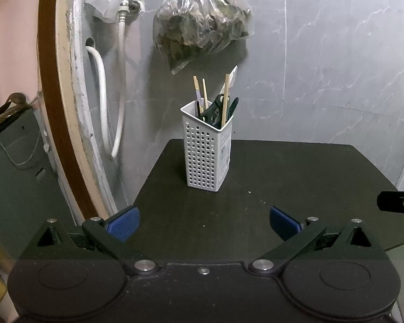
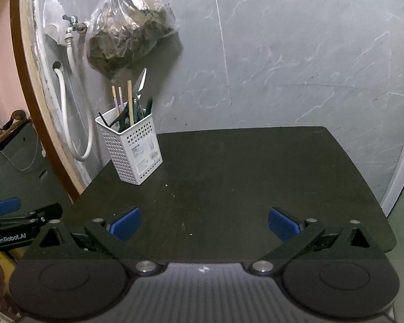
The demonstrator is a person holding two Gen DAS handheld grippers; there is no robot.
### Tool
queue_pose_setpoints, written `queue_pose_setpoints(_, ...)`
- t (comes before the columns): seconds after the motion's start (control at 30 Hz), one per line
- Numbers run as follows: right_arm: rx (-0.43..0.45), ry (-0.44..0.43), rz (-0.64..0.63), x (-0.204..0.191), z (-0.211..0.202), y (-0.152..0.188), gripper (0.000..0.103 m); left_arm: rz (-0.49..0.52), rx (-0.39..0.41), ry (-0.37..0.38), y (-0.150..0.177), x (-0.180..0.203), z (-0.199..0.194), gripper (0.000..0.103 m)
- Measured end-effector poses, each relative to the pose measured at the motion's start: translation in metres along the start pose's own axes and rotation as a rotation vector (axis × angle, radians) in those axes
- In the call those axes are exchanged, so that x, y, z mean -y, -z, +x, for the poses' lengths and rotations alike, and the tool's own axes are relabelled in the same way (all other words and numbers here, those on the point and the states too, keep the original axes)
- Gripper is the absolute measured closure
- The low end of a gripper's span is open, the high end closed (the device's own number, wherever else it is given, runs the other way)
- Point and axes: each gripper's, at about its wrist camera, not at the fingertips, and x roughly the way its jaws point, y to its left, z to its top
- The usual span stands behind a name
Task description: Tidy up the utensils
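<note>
A white perforated utensil holder stands upright on the dark table, toward its back left; it also shows in the right wrist view. In it stand wooden chopsticks, black-handled scissors and a white-bladed piece. My left gripper is open and empty, above the table's near edge, well short of the holder. My right gripper is open and empty, near the table's front, to the right of the holder. The left gripper's fingers show at the left edge of the right wrist view.
A clear plastic bag of dark stuff hangs on the grey marble wall above the holder. A tap with white hoses is on the left wall, beside a brown door frame. A dark green cabinet stands at left.
</note>
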Motion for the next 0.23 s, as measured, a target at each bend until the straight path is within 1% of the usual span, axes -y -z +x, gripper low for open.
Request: queue_pose_setpoints(0.23,-0.02,-0.007,0.0,0.006,0.015,-0.005,0.0,0.0,-0.025,-0.005,-0.003,0.004,0.016,0.001)
